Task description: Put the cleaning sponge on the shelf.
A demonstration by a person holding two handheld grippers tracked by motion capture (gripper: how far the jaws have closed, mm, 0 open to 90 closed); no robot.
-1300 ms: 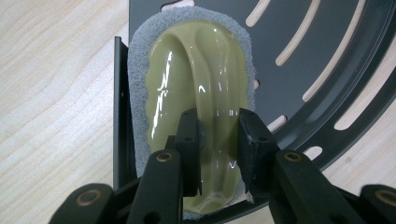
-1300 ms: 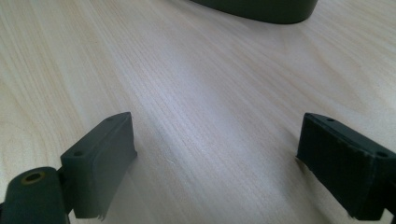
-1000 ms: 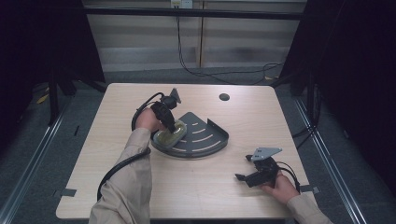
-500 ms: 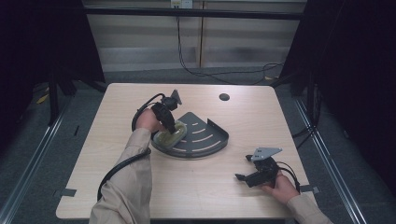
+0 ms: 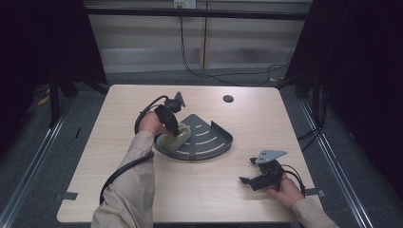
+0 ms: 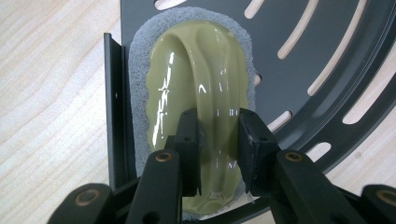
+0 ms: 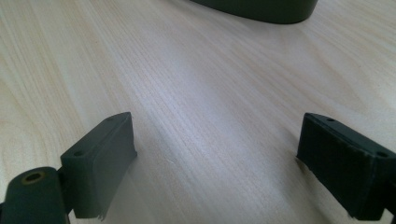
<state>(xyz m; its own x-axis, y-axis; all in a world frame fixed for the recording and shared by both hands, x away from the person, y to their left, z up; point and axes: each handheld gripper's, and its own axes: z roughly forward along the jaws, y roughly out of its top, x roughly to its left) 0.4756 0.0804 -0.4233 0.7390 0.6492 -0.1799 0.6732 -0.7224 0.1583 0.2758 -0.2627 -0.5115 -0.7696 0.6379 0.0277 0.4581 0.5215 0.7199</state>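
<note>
An olive-green scrubber (image 6: 196, 84) with a glossy handle ridge and a grey scouring pad lies on the dark slotted corner tray (image 6: 308, 42), against its straight wall. My left gripper (image 6: 218, 140) is shut on the scrubber's handle ridge, both pads pressed to its sides. From above, the left gripper (image 5: 173, 130) reaches down onto the scrubber (image 5: 175, 140) at the left part of the tray (image 5: 214, 142). My right gripper (image 5: 252, 179) rests low over the table near the front right, open, with nothing between its fingers (image 7: 100, 158).
The tray's dark curved rim (image 7: 261, 9) lies beyond the right gripper over bare pale wood (image 7: 210, 93). A round dark cable hole (image 5: 228, 99) sits in the tabletop at the back. Cables trail from both grippers.
</note>
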